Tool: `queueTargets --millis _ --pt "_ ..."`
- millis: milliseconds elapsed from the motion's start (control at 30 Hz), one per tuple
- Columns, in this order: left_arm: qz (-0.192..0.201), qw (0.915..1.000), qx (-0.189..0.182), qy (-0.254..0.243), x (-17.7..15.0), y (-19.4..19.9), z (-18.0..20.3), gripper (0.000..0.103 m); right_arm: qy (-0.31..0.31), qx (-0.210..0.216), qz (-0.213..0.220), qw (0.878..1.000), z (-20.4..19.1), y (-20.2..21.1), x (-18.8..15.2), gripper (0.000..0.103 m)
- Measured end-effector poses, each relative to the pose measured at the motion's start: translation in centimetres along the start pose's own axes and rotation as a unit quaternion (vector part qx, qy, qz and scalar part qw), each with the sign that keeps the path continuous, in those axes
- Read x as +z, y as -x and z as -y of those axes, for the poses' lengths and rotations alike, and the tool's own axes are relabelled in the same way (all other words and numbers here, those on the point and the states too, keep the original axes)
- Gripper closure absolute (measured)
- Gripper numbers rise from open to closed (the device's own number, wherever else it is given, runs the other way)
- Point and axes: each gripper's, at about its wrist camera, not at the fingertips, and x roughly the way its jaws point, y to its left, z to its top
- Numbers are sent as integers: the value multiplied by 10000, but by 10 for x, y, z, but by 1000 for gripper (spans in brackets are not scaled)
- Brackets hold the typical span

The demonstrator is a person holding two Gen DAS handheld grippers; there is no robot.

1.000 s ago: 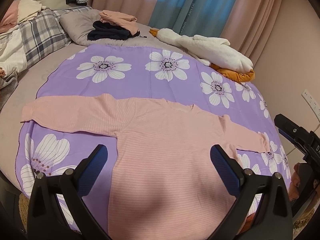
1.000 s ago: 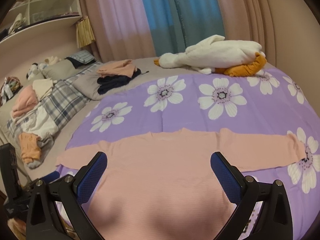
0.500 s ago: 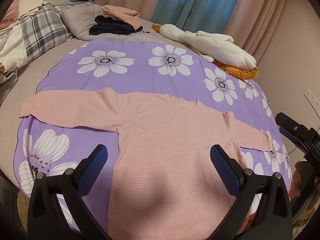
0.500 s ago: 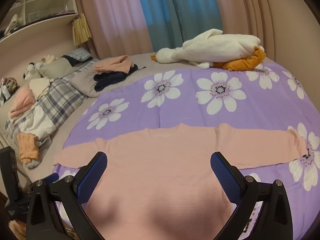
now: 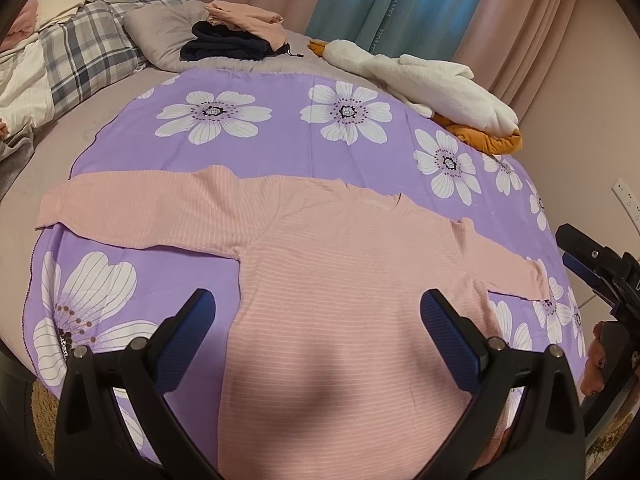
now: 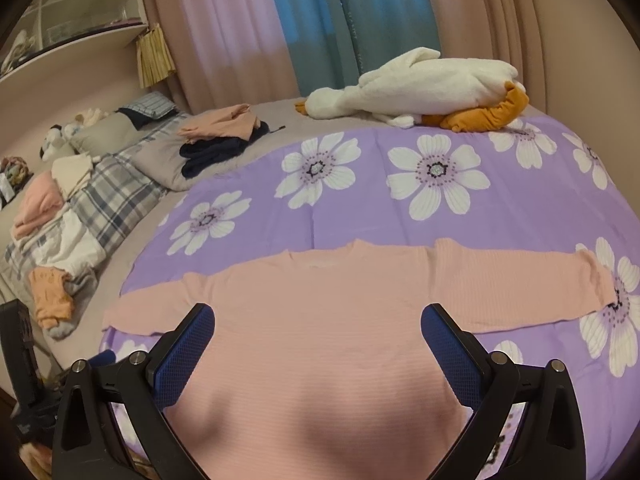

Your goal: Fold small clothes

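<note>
A pink long-sleeved striped top lies flat on a purple flowered sheet, both sleeves spread out sideways. It also shows in the right wrist view. My left gripper is open and empty, hovering above the top's lower body. My right gripper is open and empty, also above the lower body. The right gripper shows at the right edge of the left wrist view.
A white plush goose with orange feet lies at the sheet's far right. Folded dark and pink clothes sit on a grey pillow behind the sheet. A plaid blanket with loose clothes lies to the left. Curtains hang behind the bed.
Both grippers have moved forward a little over the top and tilted slightly down; the top itself has not moved. Both stay open.
</note>
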Motion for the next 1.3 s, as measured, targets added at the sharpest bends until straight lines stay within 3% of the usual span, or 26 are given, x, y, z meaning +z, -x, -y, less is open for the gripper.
queueTargets --millis 467,633,733,833,933,1100,1167,1300 --pt "-198 9998 -39 -93 2 -29 8 4 -519 170 227 9982 44 14 22 0" --pt "-398 9990 -81 -179 1 -56 14 10 -975 -193 502 9938 92 21 51 0" --pt "-630 9977 -183 -174 -3 -78 16 19 -1433 -573 562 9864 134 16 58 0" --pt "-833 9961 -241 -181 -8 -97 19 30 -2071 -966 605 9716 190 5 53 3" --pt "-1020 9941 -300 -190 -13 -115 24 40 -2973 -1291 376 9453 256 -12 33 21" --pt "-1247 9914 -310 -244 -21 -136 31 51 -4012 -1700 191 8999 329 -26 -9 57" --pt "-1310 9906 -279 -286 -24 -141 32 51 -4388 -1837 139 8795 351 -27 -29 60" --pt "-1311 9906 -198 -351 -27 -148 32 51 -4736 -1783 256 8621 372 -30 -46 60"
